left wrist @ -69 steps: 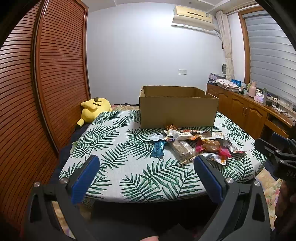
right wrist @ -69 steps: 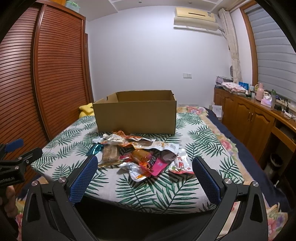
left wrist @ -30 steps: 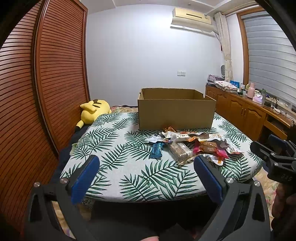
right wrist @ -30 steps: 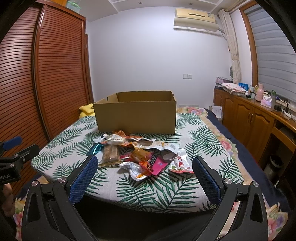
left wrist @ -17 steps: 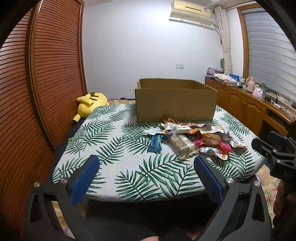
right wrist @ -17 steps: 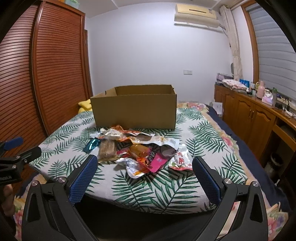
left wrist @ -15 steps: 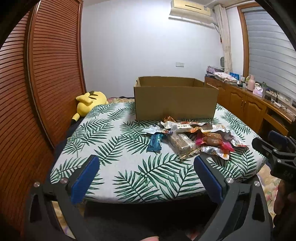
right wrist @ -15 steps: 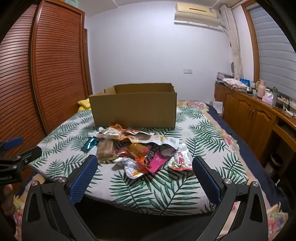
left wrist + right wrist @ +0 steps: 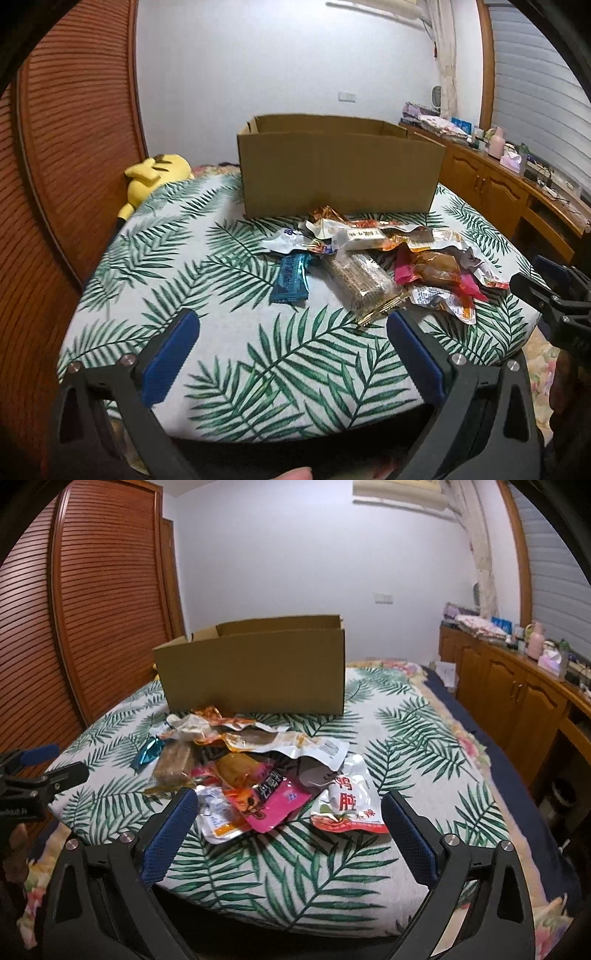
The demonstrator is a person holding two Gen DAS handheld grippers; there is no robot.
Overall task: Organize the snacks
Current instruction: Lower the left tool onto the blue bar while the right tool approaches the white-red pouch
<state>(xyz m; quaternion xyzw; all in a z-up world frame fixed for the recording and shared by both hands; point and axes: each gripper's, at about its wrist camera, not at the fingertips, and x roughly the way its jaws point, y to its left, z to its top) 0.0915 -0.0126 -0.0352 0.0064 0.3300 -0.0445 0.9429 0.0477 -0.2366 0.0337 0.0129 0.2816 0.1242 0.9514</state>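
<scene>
A heap of snack packets [image 9: 373, 258] lies on a table with a palm-leaf cloth [image 9: 229, 354], in front of an open cardboard box [image 9: 340, 177]. A blue packet [image 9: 291, 278] and a brown clear-wrapped bar [image 9: 360, 282] lie at the heap's left. In the right wrist view the heap [image 9: 258, 771] includes a pink packet [image 9: 277, 799] and a white and red packet [image 9: 349, 799], before the box [image 9: 255, 672]. My left gripper [image 9: 291, 347] is open and empty over the near table edge. My right gripper [image 9: 286, 823] is open and empty, just short of the heap.
A yellow plush toy [image 9: 155, 173] lies behind the table at the left. Slatted wooden wardrobe doors [image 9: 74, 147] stand on the left. A wooden sideboard [image 9: 517, 701] with small items runs along the right wall.
Both grippers have moved forward and tilted down toward the table. The snacks and box now look larger and closer. Both stay open and empty.
</scene>
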